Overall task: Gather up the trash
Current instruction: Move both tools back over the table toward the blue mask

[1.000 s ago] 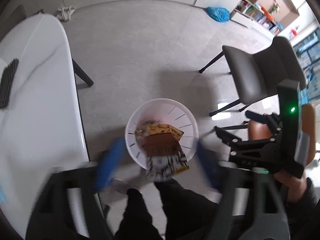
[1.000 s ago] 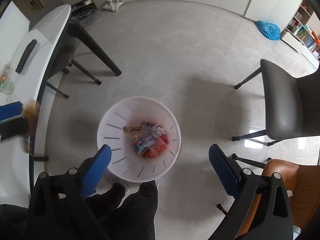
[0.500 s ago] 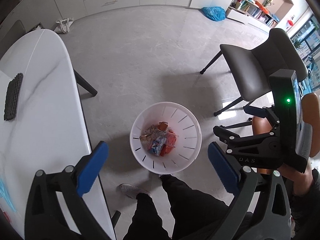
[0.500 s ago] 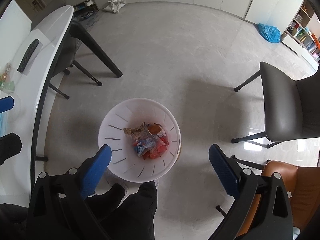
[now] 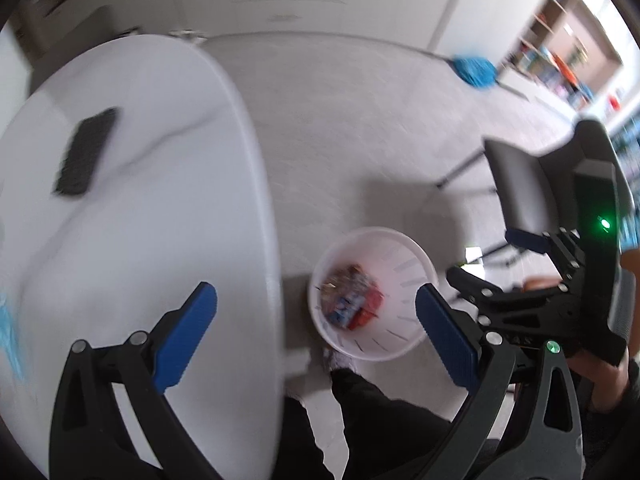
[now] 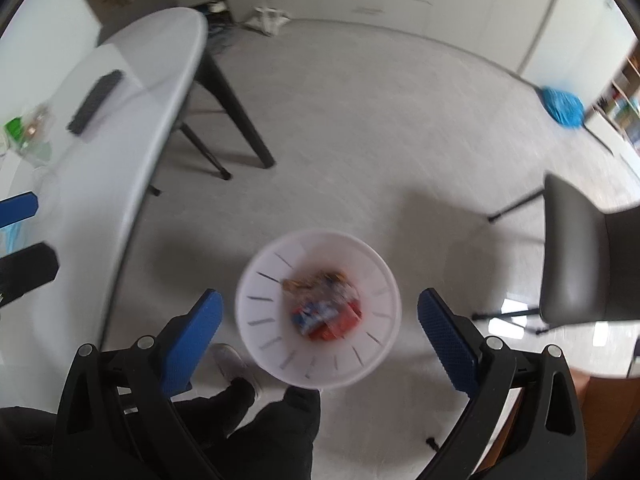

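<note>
A white slotted bin (image 5: 400, 240) stands on the floor beside the table, with colourful wrappers (image 5: 352, 300) lying in it. My left gripper (image 5: 316, 332) is open and holds nothing; its left pad hangs over the white table (image 5: 140, 200) and its right pad over the bin's rim. My right gripper (image 6: 320, 336) is open too, with nothing in it, high above the bin (image 6: 320, 236) and its wrappers (image 6: 324, 308). In the left wrist view the right gripper (image 5: 490, 258) shows at the right. Both views are motion-blurred.
On the table (image 6: 120, 120) lie a black flat object (image 6: 96, 100), clear and green wrappers (image 6: 28, 132) and something light blue (image 5: 8, 336). A grey chair (image 6: 588, 260) stands right of the bin. A blue bag (image 6: 562, 106) lies far back. The person's black trouser legs (image 6: 280, 420) are below.
A packet that was dropping from my left gripper now lies in the bin. Both grippers have then swung up and towards the table, so the bin sits further right in the left view.
</note>
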A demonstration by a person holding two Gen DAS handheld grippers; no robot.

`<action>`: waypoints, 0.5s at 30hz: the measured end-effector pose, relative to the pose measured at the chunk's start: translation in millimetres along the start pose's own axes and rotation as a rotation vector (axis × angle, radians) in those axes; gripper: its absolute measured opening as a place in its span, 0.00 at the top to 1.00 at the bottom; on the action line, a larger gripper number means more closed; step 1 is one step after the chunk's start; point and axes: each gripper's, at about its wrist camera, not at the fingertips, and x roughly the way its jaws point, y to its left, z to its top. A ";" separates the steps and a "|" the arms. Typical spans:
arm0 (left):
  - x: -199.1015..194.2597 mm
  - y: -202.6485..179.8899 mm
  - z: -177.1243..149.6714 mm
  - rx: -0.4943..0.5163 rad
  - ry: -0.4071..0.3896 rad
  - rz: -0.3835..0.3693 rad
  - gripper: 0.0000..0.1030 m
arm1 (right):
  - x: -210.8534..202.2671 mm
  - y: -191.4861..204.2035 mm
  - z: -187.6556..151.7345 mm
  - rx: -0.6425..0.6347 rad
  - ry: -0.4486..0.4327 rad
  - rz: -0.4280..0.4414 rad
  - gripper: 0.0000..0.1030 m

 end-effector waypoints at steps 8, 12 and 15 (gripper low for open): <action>-48.5 114.8 -29.7 -0.208 -0.109 0.204 0.07 | -20.2 120.6 55.6 -0.183 -0.107 0.125 0.04; -65.9 178.4 -53.4 -0.314 -0.132 0.310 0.07 | -21.7 182.4 78.3 -0.260 -0.127 0.184 0.04; -72.7 231.8 -73.3 -0.427 -0.129 0.385 0.07 | -20.3 226.9 89.6 -0.312 -0.133 0.220 0.04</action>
